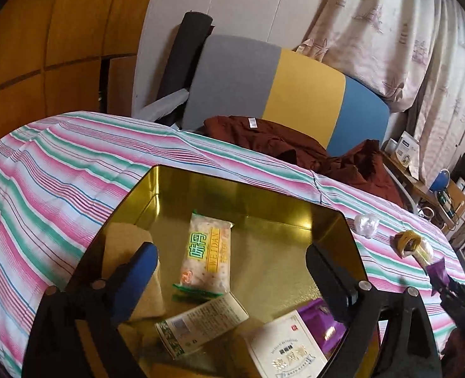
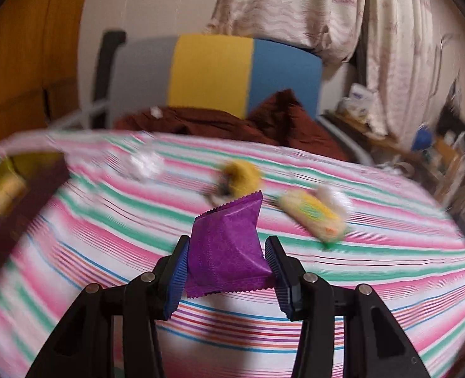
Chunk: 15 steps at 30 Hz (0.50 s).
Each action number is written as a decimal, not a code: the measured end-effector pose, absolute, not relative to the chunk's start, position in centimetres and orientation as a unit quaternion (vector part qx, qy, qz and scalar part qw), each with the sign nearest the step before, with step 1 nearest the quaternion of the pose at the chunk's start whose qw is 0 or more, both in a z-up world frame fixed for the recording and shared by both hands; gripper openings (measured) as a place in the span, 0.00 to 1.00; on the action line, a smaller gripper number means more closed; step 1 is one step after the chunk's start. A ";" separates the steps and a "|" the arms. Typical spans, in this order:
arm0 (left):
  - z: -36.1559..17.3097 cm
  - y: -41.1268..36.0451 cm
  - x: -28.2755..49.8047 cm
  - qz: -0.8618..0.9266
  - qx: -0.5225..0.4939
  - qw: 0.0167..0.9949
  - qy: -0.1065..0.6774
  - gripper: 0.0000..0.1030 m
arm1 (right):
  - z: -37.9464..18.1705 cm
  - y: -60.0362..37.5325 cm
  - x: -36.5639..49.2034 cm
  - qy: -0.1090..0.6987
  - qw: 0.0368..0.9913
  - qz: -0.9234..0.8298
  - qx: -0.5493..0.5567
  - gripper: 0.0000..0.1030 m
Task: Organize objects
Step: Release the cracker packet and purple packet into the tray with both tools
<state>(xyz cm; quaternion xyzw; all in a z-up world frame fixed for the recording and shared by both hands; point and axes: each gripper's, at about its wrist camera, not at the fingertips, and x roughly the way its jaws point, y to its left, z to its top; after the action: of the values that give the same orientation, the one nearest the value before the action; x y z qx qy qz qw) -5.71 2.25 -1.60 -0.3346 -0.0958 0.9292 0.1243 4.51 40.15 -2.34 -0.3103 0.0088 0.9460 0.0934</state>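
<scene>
A gold tin box (image 1: pixel 175 186) sits on the striped tablecloth and holds several snack packets, among them a white and green packet (image 1: pixel 207 252), a boxed bar (image 1: pixel 201 324), a white card box (image 1: pixel 283 349) and a purple packet (image 1: pixel 320 324). My left gripper (image 1: pixel 232 271) is open and empty above the box. My right gripper (image 2: pixel 227 258) is shut on a purple packet (image 2: pixel 226 245) and holds it above the cloth; it also shows in the left wrist view (image 1: pixel 437 271). The box edge (image 2: pixel 21 189) is blurred at the left of the right wrist view.
On the cloth lie a clear wrapper (image 2: pixel 146 163), a yellow round snack (image 2: pixel 242 176) and a yellow-green packet (image 2: pixel 314 217). A dark red garment (image 1: pixel 283 145) lies at the far table edge before a grey, yellow and blue chair (image 1: pixel 295 94). Cluttered shelves (image 1: pixel 437 182) stand right.
</scene>
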 end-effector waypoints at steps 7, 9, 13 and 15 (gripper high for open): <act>-1.6 1.1 -4.5 0.928 -0.337 0.113 -0.114 0.93 | 0.7 29.9 -0.2 0.040 -0.071 0.948 -0.307 0.47; -1.4 0.6 -4.2 0.930 -0.334 0.103 -0.115 0.93 | 1.0 27.5 -1.8 0.049 -0.105 0.942 -0.315 0.47; -1.0 -0.7 -3.7 0.933 -0.327 0.091 -0.122 0.94 | 0.3 22.7 -5.6 0.029 -0.144 0.920 -0.363 0.47; -0.9 -1.3 -3.5 0.934 -0.325 0.084 -0.126 0.94 | -0.7 21.1 -7.1 0.025 -0.155 0.906 -0.394 0.47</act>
<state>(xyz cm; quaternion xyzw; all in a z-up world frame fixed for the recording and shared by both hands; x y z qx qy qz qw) -3.52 -1.33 -0.87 -0.3250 -0.1256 0.9336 0.0839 -7.07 21.10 -0.65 -0.3936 0.0252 0.9058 -0.1548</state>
